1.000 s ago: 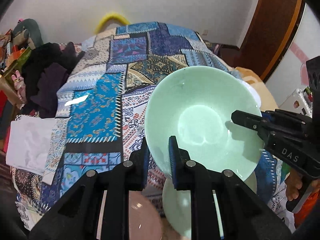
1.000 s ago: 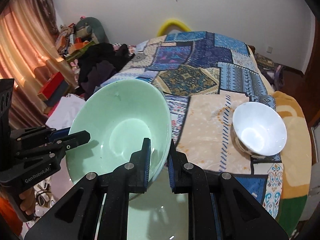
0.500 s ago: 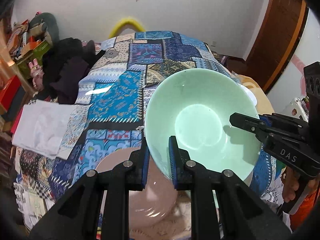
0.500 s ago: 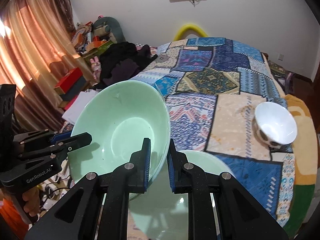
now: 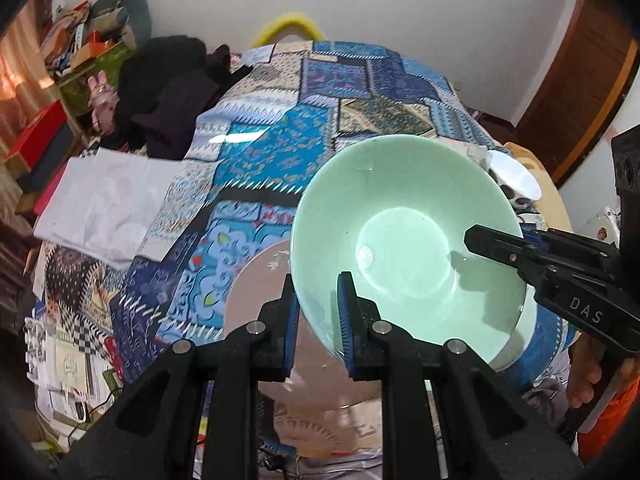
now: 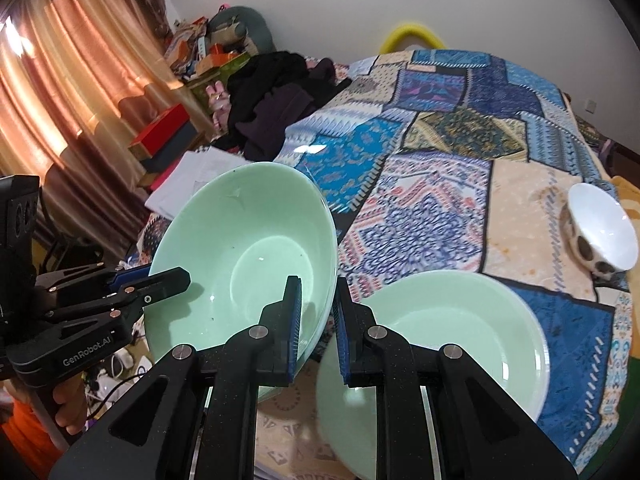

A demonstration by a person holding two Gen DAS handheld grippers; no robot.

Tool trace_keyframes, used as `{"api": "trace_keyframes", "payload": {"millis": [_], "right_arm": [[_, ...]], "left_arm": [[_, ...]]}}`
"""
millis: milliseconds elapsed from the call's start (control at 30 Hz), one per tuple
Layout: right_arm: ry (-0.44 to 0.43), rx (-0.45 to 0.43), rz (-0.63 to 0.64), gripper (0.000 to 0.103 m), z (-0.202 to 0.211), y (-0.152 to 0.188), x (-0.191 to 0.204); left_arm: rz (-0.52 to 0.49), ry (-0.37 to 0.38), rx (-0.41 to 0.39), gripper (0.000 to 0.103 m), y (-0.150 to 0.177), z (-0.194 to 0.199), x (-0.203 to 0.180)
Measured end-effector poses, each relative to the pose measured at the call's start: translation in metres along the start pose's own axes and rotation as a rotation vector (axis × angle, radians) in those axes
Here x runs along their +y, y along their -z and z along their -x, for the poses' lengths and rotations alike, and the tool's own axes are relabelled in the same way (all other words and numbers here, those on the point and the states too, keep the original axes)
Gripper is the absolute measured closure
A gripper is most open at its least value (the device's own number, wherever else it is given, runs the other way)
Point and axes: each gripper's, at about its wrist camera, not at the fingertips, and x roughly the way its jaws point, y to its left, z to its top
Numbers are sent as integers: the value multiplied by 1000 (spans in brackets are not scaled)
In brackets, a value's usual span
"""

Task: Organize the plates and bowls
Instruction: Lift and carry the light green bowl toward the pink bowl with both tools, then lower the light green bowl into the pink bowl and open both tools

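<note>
A large pale green bowl [image 5: 400,240] [image 6: 248,248] hangs tilted above the near side of the patchwork-covered table [image 6: 420,184]. My left gripper [image 5: 316,300] [image 6: 160,280] is shut on its left rim. On the opposite rim my right gripper [image 6: 317,308] [image 5: 480,240] is shut. Under the bowl's left side lies a pink plate [image 5: 256,292]. A green plate [image 6: 440,340] rests on the table just right of the bowl. A small white bowl with dark spots [image 6: 600,232] [image 5: 514,176] sits tilted further right.
A heap of dark clothes [image 6: 276,92] and white papers [image 5: 100,204] lie at the table's left side. Boxes [image 6: 164,140] and a curtain [image 6: 60,80] stand beyond them. A wooden door [image 5: 580,80] is at the right. A hand [image 5: 584,380] holds the right gripper.
Both grippers have carried the green bowl leftward, away from the white bowl. The pink plate has come into view beneath it, and the green plate now lies clear to its right.
</note>
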Motion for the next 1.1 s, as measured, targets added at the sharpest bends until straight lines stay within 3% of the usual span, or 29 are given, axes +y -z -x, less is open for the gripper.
{"api": "trace_keyframes", "payload": {"millis": [700,833,933,1100], "right_arm": [[-23,154,20,89,-60,15,21],[-16,152,22,89,-61,15,19],[-15,152,28,89,-61,15,21],[-12,163,36,87,-61,16,19]], "left_arm": [[125,-16,107,85,32,-43,60],[119,-39,96,85,31,-47,62],[102,3,93,89,29,-47,58],[58,-9,96,89,29,-53,44]]}}
